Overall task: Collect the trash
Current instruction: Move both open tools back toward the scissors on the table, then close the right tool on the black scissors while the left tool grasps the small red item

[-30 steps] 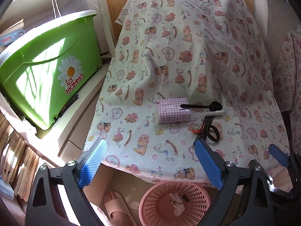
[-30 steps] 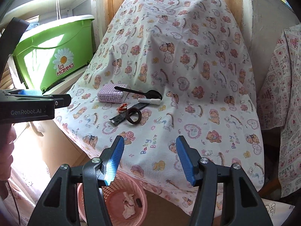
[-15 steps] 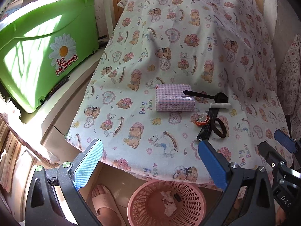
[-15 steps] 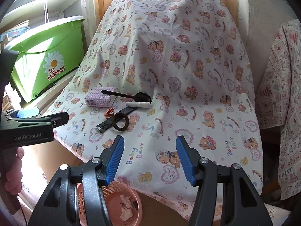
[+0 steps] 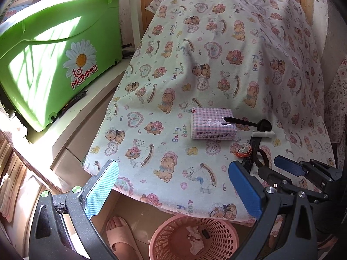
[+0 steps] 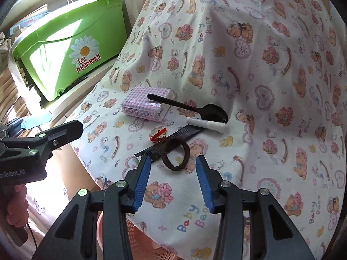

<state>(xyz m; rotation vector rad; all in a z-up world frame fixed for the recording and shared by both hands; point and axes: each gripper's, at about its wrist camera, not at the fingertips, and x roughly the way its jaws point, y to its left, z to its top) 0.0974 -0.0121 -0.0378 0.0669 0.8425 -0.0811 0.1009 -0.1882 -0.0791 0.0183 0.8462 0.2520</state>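
Observation:
On the bear-print cloth lie a pink checked tissue pack, a black plastic spoon, a white tube, a red and gold foil scrap, a black wrapper strip and a dark hair band. My right gripper is open, its fingers just short of the hair band on either side. My left gripper is open and empty over the cloth's front edge, short of the tissue pack. A pink basket with crumpled paper stands below.
A green LA MAMMA tub sits on a white ledge to the left. A foot in a pink slipper is beside the basket. Another printed cloth hangs at the right.
Both grippers have moved forward and down toward the items. My right gripper has come up to the hair band. My left gripper has swung closer to the cloth's front edge.

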